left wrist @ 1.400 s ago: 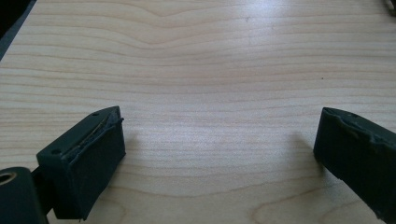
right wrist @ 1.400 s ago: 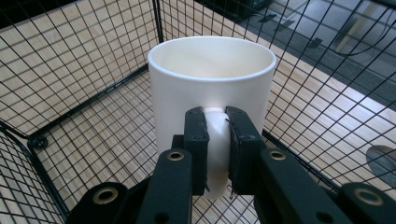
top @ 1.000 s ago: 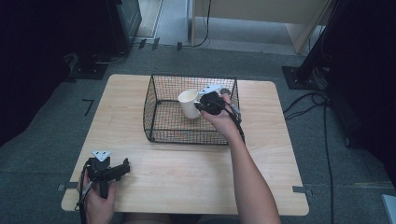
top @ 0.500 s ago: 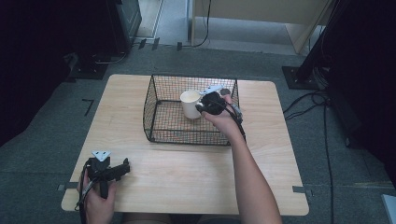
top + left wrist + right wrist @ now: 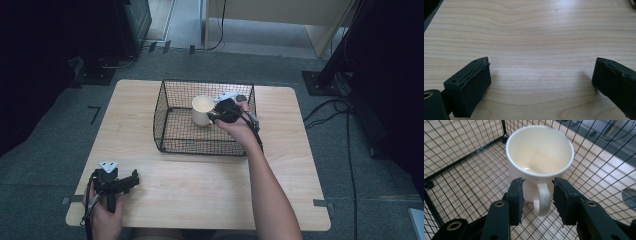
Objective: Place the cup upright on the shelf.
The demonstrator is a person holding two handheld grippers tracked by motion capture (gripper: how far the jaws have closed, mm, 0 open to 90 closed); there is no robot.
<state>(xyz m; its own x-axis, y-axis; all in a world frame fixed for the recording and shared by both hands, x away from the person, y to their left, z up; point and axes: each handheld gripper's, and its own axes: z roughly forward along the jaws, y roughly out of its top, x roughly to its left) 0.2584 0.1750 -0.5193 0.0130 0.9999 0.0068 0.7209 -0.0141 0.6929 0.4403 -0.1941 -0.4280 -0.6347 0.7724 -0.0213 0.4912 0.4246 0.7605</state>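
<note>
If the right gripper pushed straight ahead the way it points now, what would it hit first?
Most likely the cup's handle, which already sits between the right gripper's open jaws, which have just been opening. Just behind it is the cup wall, inside the wire basket.

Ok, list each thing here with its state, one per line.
mug: upright, empty, standing inside the basket.
basket: open-topped, on the table.
right claw: jaws just been opening, apart, the mug's handle between them, pads off it.
left claw: open, nothing between the jaws, at the table.
</note>
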